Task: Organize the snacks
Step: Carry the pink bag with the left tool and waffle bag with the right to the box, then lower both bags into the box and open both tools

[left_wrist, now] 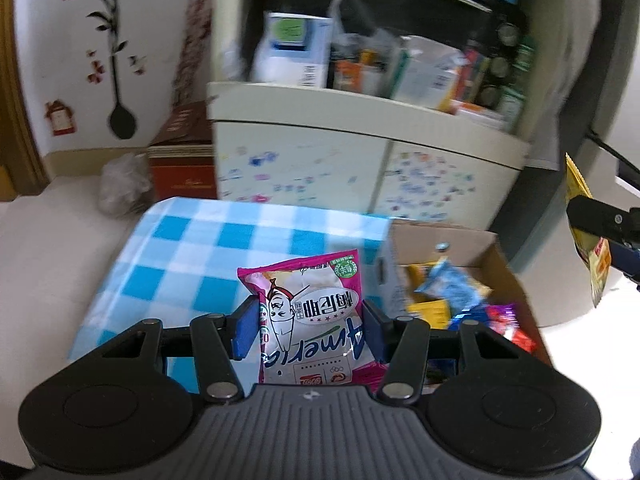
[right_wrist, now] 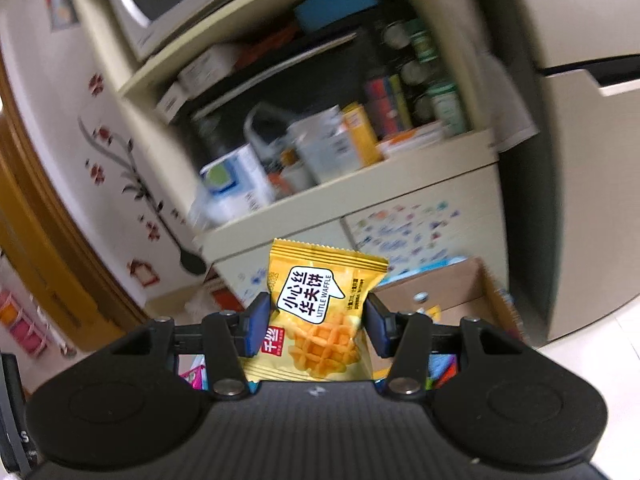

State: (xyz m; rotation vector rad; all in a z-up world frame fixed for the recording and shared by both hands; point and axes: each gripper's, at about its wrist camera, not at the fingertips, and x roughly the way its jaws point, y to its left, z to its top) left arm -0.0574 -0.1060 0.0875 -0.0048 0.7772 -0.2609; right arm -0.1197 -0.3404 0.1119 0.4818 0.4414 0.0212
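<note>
- Pink snack packet (left_wrist: 310, 316) sits clamped between the blue pads of the left gripper (left_wrist: 309, 326), its print upside down in the left wrist view, and it is held up over the table's blue-and-white checked cloth (left_wrist: 192, 248).
- Yellow waffle packet (right_wrist: 320, 312), marked "LITTLE WAFFLE", is gripped the same way by the right gripper (right_wrist: 316, 326), both pads pressing its sides.
- From the left wrist view that yellow packet also shows at the far right edge, up in the air to the right of the cardboard box (left_wrist: 472, 240).
- The cardboard box stands open just beside the right edge of the checked cloth, and the pink packet is held to the left of it.
- Inside the box lie mixed snack wrappers (left_wrist: 452, 288): blue, yellow, red and purple ones in a loose heap.
- Behind the box rises a cream cabinet (left_wrist: 360, 120) with scribbled doors below and an open shelf crowded with cartons and cans above.
- Left of the cabinet, further from the box, a red-brown carton (left_wrist: 182, 160) stands against a white wall with flower stickers (left_wrist: 108, 40).
</note>
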